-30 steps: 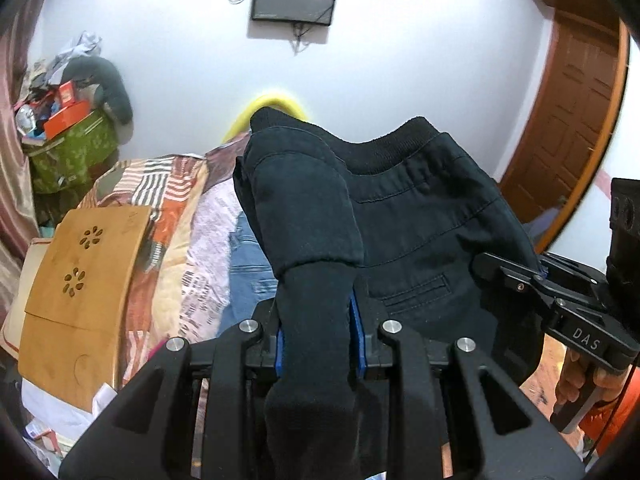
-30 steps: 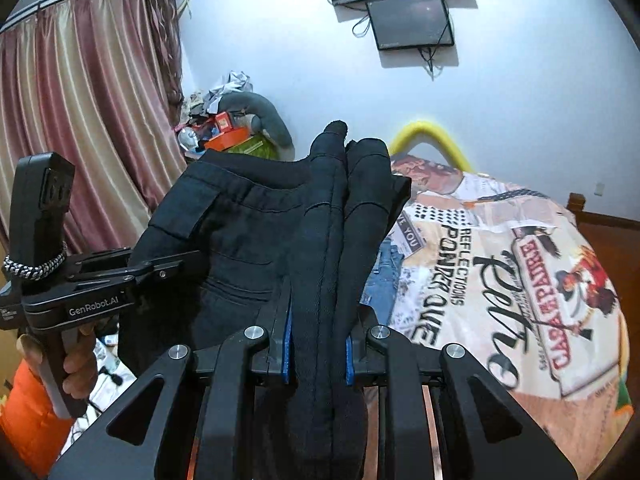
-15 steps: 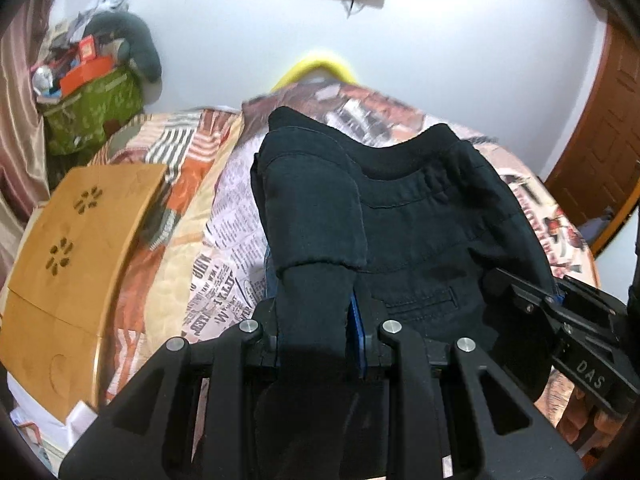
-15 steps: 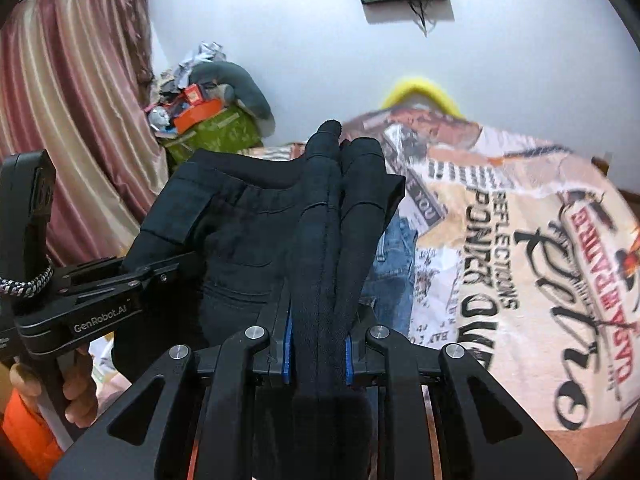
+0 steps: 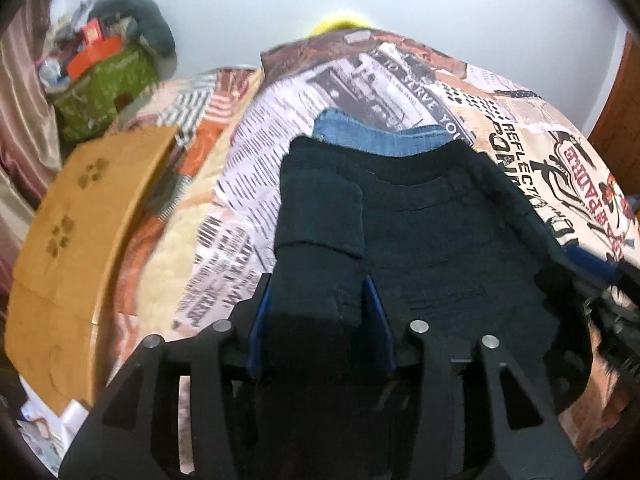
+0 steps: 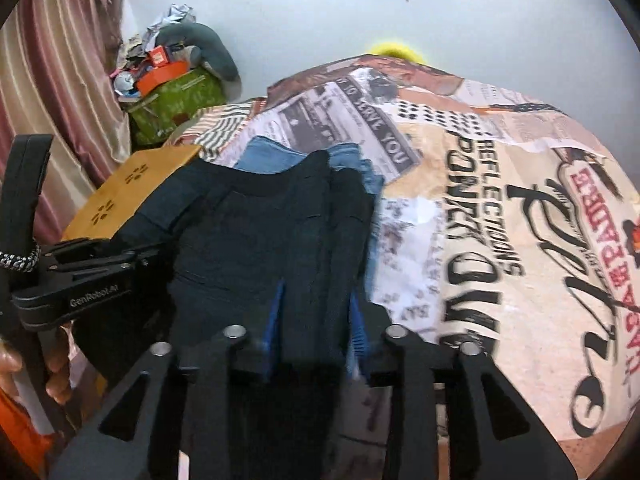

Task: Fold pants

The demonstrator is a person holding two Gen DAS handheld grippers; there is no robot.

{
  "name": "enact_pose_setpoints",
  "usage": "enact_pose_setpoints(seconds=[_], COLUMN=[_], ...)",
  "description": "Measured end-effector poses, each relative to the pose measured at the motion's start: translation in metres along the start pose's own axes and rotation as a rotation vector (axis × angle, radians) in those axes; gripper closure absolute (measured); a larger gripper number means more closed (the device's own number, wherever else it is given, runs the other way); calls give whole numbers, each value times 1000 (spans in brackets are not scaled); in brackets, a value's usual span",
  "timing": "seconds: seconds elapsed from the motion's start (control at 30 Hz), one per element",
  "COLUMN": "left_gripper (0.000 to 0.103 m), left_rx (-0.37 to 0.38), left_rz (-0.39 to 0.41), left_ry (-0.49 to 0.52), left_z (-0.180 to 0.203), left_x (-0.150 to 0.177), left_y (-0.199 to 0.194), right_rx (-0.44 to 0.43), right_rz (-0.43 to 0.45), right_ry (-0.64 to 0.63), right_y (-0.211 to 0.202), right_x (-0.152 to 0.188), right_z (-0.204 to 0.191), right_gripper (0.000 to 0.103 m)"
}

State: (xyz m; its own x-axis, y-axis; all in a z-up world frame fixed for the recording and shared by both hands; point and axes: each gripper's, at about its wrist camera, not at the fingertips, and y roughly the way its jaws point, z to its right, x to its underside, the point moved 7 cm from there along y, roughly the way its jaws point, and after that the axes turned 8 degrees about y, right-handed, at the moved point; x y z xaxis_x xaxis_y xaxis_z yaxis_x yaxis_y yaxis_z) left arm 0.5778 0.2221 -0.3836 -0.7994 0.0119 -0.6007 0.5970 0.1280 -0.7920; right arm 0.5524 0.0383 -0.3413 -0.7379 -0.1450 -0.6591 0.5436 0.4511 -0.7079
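The folded black pants [image 5: 432, 240] lie on top of folded blue jeans [image 5: 380, 138] on the bed; they also show in the right wrist view [image 6: 256, 232]. My left gripper [image 5: 320, 304] has its blue pads spread wide, with the pants' left folded edge still lying between them. My right gripper [image 6: 316, 312] also has its pads apart around the pants' right folded edge. The left gripper's body [image 6: 76, 284] shows at the left of the right wrist view. The blue jeans [image 6: 276, 156] peek out beyond the black pants.
The bed has a newspaper-print cover [image 6: 500, 208]. A wooden lap table [image 5: 80, 224] lies at the bed's left side. A green box with clutter [image 5: 104, 80] stands by the curtain [image 6: 52, 80]. A brown door [image 5: 616, 100] is at the right.
Both grippers lowered the black pants from the air onto the blue jeans on the bed. Both sets of jaws have opened from a tight pinch.
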Motion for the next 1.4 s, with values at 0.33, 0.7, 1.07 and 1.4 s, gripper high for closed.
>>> enact_pose_setpoints(seconds=[0.33, 0.7, 1.07, 1.4], left_gripper=[40, 20, 11, 2], left_rx=[-7, -8, -44, -71], left_rz=[157, 487, 707, 772], left_ry=[36, 59, 7, -15], left_z=[14, 41, 42, 49], left_x=[-9, -6, 49, 110], left_y=[-112, -327, -486, -539], right_rx=[-46, -114, -165, -183], right_rz=[164, 415, 607, 643], right_ry=[49, -50, -148, -107], right_y=[-105, -278, -411, -438], right_x=[-24, -28, 11, 57], right_z=[3, -45, -92, -100], right_gripper=[54, 54, 54, 39])
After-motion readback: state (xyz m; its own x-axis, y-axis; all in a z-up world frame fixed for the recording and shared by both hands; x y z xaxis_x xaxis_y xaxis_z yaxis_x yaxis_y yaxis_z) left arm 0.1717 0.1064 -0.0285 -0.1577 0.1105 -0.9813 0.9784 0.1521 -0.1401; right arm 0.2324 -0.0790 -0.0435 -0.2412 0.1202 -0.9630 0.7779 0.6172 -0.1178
